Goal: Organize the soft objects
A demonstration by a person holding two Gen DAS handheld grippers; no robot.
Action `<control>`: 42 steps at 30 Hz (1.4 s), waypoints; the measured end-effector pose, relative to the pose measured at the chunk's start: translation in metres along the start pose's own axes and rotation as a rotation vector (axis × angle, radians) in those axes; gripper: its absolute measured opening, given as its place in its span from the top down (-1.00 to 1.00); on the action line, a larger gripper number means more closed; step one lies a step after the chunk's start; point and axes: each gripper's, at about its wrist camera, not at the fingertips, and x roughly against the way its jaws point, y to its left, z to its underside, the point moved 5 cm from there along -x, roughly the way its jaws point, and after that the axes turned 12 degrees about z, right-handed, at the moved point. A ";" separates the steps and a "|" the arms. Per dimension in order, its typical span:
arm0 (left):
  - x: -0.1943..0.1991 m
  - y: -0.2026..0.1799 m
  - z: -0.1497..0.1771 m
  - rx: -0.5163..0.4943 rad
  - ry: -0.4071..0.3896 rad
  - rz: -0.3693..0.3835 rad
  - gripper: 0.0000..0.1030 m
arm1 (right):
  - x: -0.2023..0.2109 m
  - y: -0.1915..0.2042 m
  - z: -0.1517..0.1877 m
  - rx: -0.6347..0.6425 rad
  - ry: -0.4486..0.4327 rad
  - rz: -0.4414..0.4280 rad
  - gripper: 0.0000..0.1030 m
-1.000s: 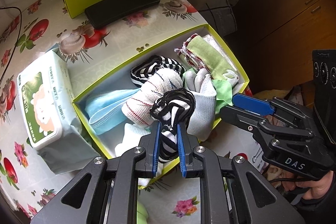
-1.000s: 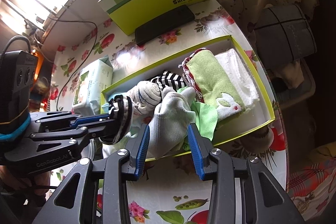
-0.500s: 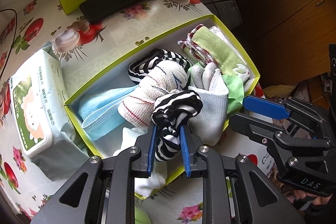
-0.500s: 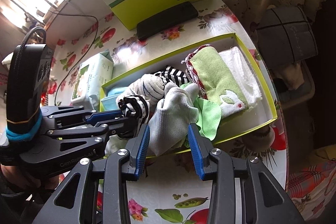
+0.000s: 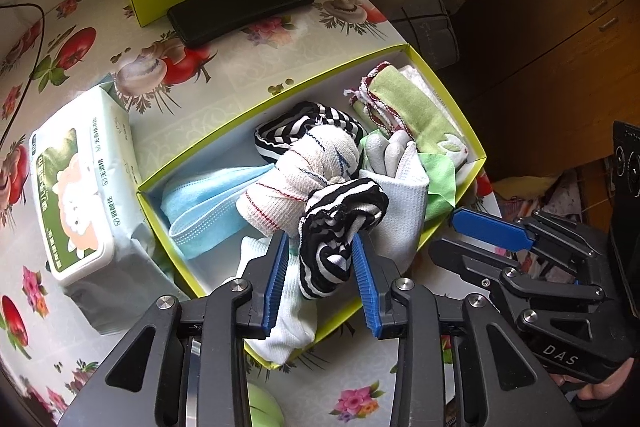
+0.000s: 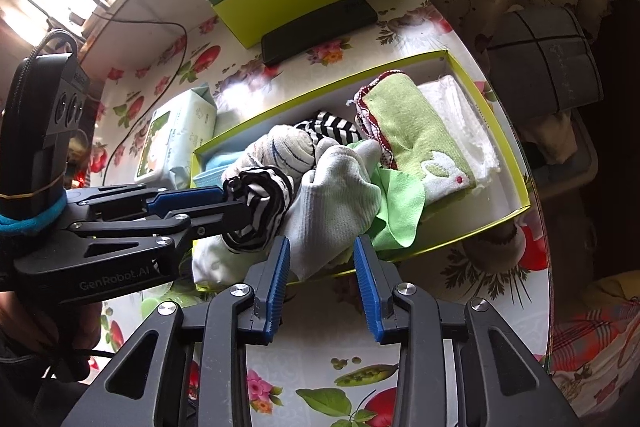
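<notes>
**Left jaws widened around striped sock**

Since a second ago the left gripper has spread its blue pads; the black-and-white striped sock, then pinched, now sits loosely between them at the near edge of the yellow-green box, on the sock pile. Contact with the pads: cannot tell. Right gripper hovers, fingers apart, holding nothing, in front of the white sock. Green rabbit cloth lies folded at the box's right end; blue face mask at its left.
</notes>
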 end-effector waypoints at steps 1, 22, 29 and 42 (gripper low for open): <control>0.002 -0.001 0.000 0.001 -0.005 0.006 0.33 | 0.000 0.001 0.000 0.003 0.000 -0.001 0.40; 0.041 -0.011 0.004 -0.047 -0.089 -0.068 0.33 | -0.009 0.020 0.023 0.046 0.069 -0.008 0.47; 0.055 0.000 0.010 -0.031 -0.108 -0.095 0.33 | -0.024 0.034 0.028 0.077 0.115 -0.007 0.47; 0.086 0.013 0.023 -0.022 -0.150 -0.149 0.33 | 0.001 0.058 0.019 0.149 0.059 0.059 0.22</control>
